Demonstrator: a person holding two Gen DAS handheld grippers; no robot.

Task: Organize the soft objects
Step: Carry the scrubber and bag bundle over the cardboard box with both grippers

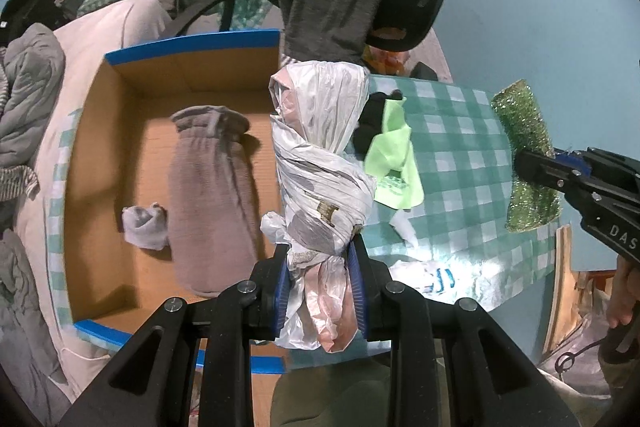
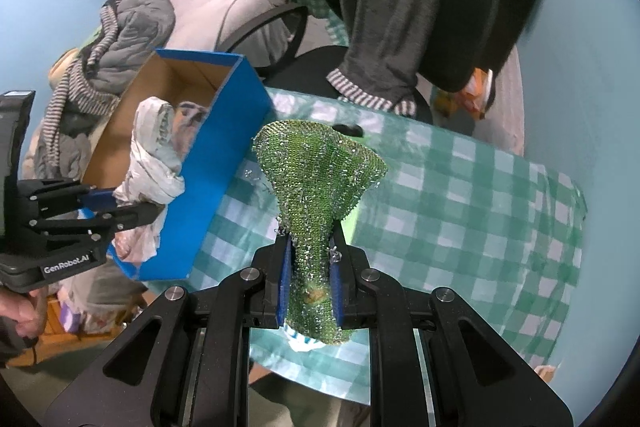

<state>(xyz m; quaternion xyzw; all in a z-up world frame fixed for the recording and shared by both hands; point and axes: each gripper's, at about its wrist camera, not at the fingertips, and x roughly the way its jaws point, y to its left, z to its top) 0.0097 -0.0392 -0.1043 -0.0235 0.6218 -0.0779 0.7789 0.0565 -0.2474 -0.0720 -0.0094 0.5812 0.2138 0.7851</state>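
Note:
My left gripper (image 1: 320, 263) is shut on a twisted white plastic bag (image 1: 320, 155) and holds it upright above the right edge of the blue cardboard box (image 1: 192, 45); the gripper (image 2: 108, 205) and bag (image 2: 154, 163) also show in the right wrist view. Inside the box lie a grey-pink sock (image 1: 208, 195) and a small white cloth ball (image 1: 144, 227). My right gripper (image 2: 310, 255) is shut on a green sequined cloth (image 2: 320, 171), held above the checkered table (image 2: 460, 195); it also shows in the left wrist view (image 1: 524, 155).
A lime-green cloth (image 1: 394, 159) and a black item (image 1: 370, 127) lie on the table by the box. A chair (image 2: 440, 7) draped with a grey garment stands behind the table. Piled clothes (image 2: 120, 39) lie left of the box (image 2: 224, 167).

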